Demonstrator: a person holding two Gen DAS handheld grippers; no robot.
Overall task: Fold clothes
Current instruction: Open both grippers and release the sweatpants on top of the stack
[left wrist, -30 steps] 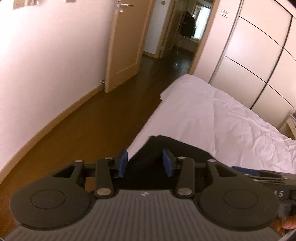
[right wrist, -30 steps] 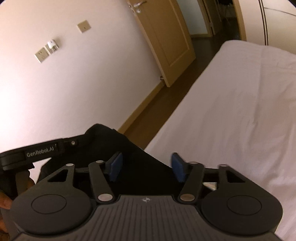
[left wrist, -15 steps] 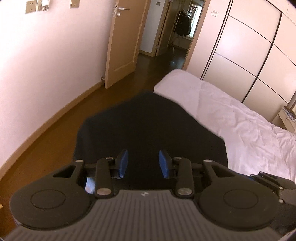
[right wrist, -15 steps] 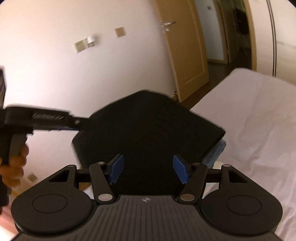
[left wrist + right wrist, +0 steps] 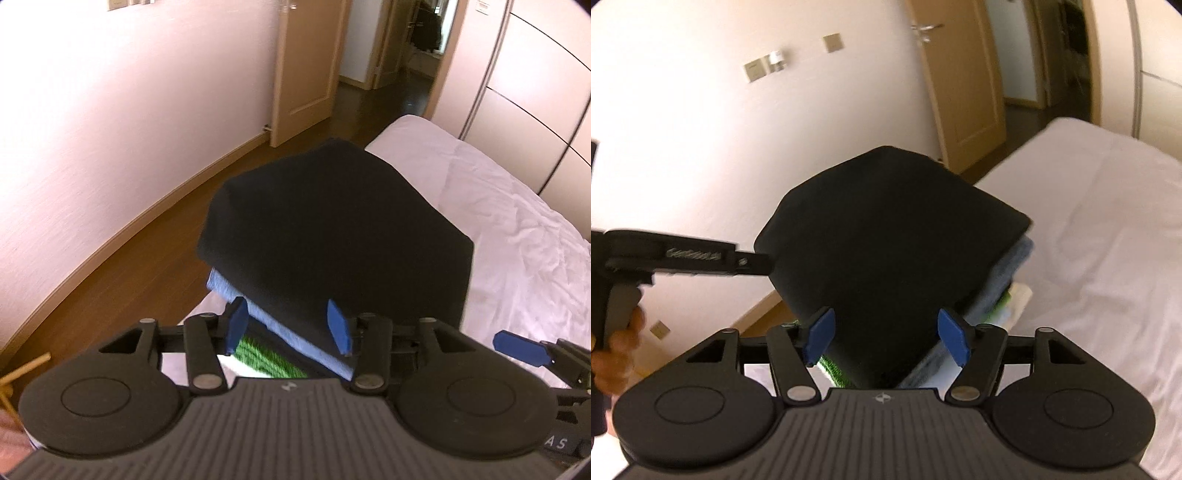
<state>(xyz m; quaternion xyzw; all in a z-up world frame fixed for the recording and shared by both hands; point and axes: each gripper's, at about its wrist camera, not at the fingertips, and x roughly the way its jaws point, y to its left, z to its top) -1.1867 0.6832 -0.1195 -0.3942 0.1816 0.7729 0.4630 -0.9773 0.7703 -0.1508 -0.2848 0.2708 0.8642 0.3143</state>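
A folded black garment (image 5: pixel 332 229) lies on top of a stack of folded clothes at the bed's corner, over a blue piece (image 5: pixel 295 332) and a green-and-white piece (image 5: pixel 262 358). The same black garment (image 5: pixel 886 240) fills the right wrist view, above the blue (image 5: pixel 1008 273) and green (image 5: pixel 834 369) layers. My left gripper (image 5: pixel 288 325) is open, its blue pads on either side of the stack's near edge. My right gripper (image 5: pixel 888 338) is open around the near edge of the black garment. The left gripper's body (image 5: pixel 683 254) shows at left in the right wrist view.
The stack sits on a white bed (image 5: pixel 517 229) that extends right. Brown wooden floor (image 5: pixel 147 258) and a pink wall (image 5: pixel 110 110) lie to the left. An open door (image 5: pixel 306 66) and wardrobe panels (image 5: pixel 535 92) stand behind.
The black garment has come down from the air onto the stack of folded clothes. Both grippers have opened wider and now sit low at the stack's near edge.
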